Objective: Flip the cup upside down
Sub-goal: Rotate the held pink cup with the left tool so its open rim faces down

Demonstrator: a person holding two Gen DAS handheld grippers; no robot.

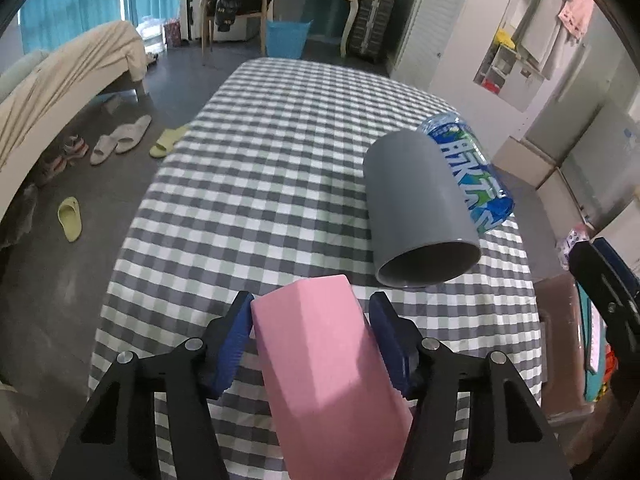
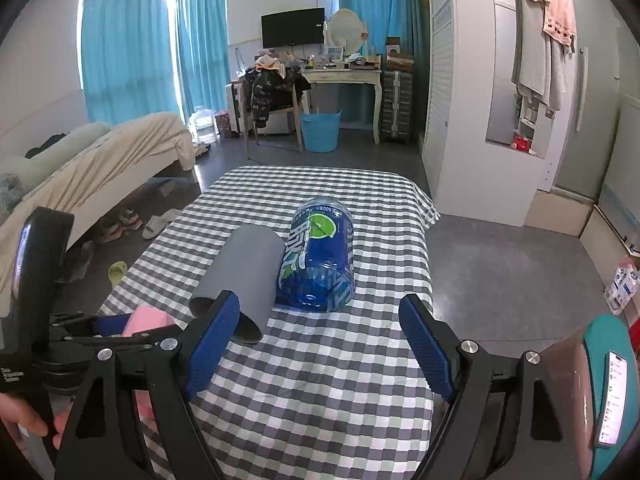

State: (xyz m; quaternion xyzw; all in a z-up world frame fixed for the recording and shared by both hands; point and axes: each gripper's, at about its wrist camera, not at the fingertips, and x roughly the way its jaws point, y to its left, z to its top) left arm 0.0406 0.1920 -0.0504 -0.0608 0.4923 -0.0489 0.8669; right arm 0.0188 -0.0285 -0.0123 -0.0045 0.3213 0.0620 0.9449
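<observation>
Left wrist view: left gripper [image 1: 308, 344] clenched on a pink cup [image 1: 328, 364], blue pads [image 1: 232, 344] pressing both flanks, the closed base pointing away and up, the body tilted over the gingham tablecloth [image 1: 248, 184]. Just beyond and right of the pink cup, a grey cup [image 1: 416, 208] lying on its side, open mouth toward the camera. Touching the grey cup's far side, a blue plastic bottle [image 1: 472, 168], also lying flat.

Right wrist view: right gripper [image 2: 320, 348] released, blue pads [image 2: 428, 348] spread wide with nothing between, hovering above the tablecloth [image 2: 328, 400] on the near side of the grey cup [image 2: 248, 276]. Bottle [image 2: 320, 264] right of the grey cup, in contact. Left of the grey cup and lower, left gripper [image 2: 120, 330] seen side-on, closed on the pink cup [image 2: 146, 320].
</observation>
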